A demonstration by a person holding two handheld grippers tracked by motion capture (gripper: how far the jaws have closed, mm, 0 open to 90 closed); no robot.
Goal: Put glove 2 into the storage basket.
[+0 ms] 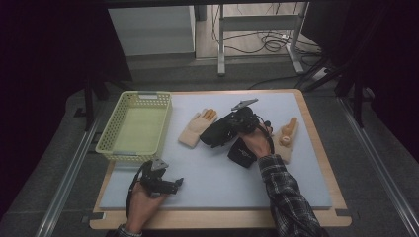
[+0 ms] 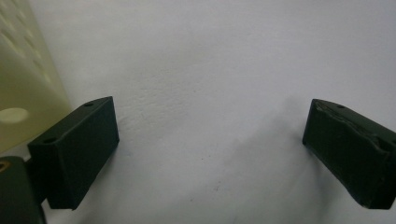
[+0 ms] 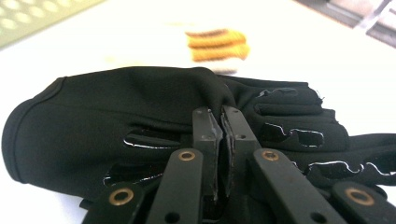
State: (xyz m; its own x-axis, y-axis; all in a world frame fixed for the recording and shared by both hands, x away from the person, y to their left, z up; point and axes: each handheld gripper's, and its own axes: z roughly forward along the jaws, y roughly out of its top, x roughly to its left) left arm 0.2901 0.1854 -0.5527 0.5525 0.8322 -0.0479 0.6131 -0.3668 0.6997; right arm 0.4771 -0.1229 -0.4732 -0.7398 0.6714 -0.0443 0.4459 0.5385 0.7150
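Gloves remain outside the empty yellow basket [image 1: 136, 127] at upper left: right gripper [image 3: 219, 135] pinches a black glove [image 1: 220, 132] mid-frame, while left gripper [image 2: 210, 144] waits, jaws apart, lower left.

Black glove [image 3: 140, 116] pinched at a fabric fold, mid-tabletop between two cream gloves [image 1: 197, 126], yellow basket [image 1: 133, 126] far left.
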